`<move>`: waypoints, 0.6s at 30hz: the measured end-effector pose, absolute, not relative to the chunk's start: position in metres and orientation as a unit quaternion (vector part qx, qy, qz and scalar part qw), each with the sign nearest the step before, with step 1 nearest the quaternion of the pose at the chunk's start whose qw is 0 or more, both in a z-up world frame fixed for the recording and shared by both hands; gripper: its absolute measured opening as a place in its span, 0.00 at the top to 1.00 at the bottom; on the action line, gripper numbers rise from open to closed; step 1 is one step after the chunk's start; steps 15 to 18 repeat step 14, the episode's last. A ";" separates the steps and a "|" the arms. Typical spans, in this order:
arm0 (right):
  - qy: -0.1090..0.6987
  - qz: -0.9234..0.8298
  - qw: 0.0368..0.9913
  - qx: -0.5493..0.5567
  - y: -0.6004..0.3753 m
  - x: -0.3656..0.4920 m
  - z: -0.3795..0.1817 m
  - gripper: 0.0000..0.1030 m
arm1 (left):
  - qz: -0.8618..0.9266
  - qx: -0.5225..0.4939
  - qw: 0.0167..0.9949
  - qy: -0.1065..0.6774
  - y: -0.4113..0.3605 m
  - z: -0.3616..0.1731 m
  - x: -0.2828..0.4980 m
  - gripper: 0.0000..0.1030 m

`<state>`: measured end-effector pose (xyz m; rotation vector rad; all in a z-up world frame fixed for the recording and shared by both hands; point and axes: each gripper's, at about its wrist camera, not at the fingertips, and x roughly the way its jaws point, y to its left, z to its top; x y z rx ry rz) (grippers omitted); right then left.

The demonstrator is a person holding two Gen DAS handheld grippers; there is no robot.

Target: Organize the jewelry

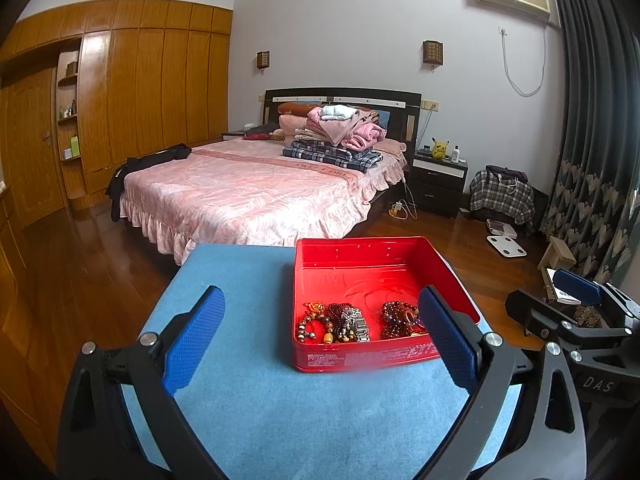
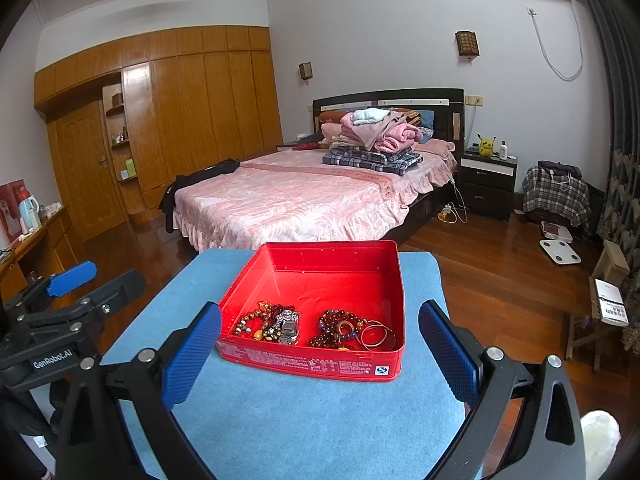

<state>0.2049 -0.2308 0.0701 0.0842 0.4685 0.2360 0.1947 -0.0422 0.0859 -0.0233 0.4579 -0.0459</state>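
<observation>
We hold left gripper (image 1: 320, 336) and right gripper (image 2: 320, 352) back from the red tin (image 2: 384, 280) on the desk (image 2: 280, 420), fingers spread wide, empty; jewelry (image 2: 312, 326) sits along its near wall, likely sorted.

A red tin (image 2: 316, 280), lidless and rectangular with printed text along its near wall, is seen lying flat on the blue-covered table (image 2: 280, 420). All jewelry is gathered along the near wall, in two clusters set slightly apart. In the left cluster (image 2: 270, 326), brown and amber beaded bracelets are tangled with a silver metal-link watch band (image 2: 290, 330). In the right cluster (image 2: 340, 330), dark red beaded bracelets are heaped, with thin copper-coloured bangles (image 2: 378, 336) lying flat at the right edge. The rear half of the tin floor is bare.
</observation>
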 end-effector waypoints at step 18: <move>0.232 0.117 0.965 0.042 -0.231 0.206 0.069 0.06 | -0.022 -0.010 0.972 0.233 -0.042 0.087 0.199 0.08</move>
